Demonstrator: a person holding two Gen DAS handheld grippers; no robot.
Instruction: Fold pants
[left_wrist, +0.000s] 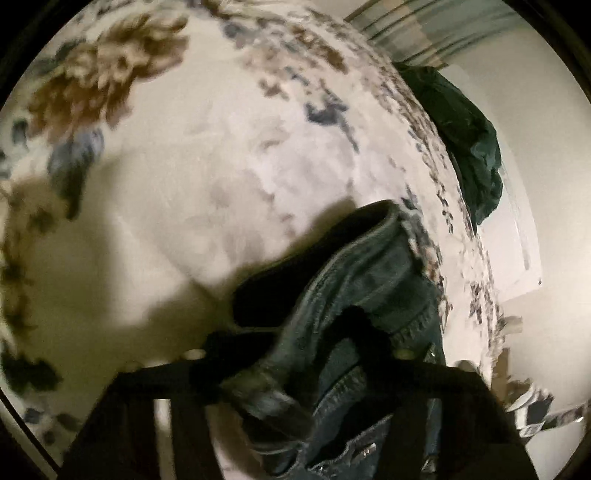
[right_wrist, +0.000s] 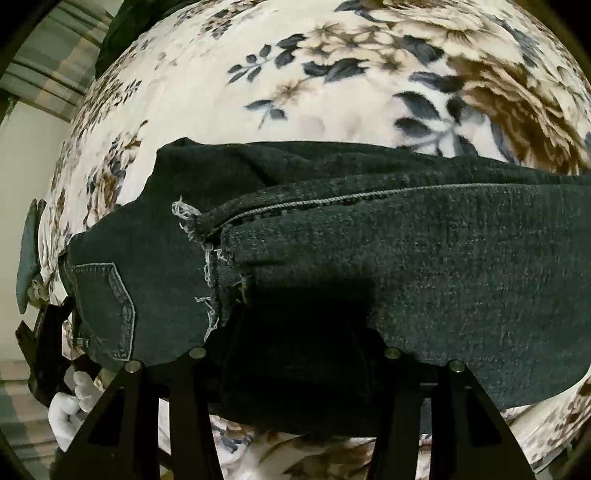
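Bed: a floral blanket (right_wrist: 332, 92) covers it, cream with brown and blue-grey blooms. A second dark green garment (left_wrist: 469, 147) lies bunched at the far edge, well apart from the work.

Pants (right_wrist: 406, 258): dark denim, lying across the blanket in the right wrist view. The legs appear laid one over the other (an inseam runs along the length), and a frayed hem rests on the seat just beside the back pocket (right_wrist: 107, 302). Judgement: the lengthwise fold is done and the leg ends have been brought over to the seat, so a crosswise fold is in place or nearly so. Likely left: squaring up edges, perhaps one more fold.

Left tool (left_wrist: 295, 354): its dark fingers close narrowly on a bunched roll of denim, which rises between them in the left wrist view; the frame is blurred, but the cloth seems gripped.

Right tool (right_wrist: 295, 332): half open, pointing steeply down at the near edge of the pants. Fingertips are lost in shadow over the denim, so whether it pinches cloth cannot be told.

A white-gloved hand (right_wrist: 74, 398) shows at the lower left.
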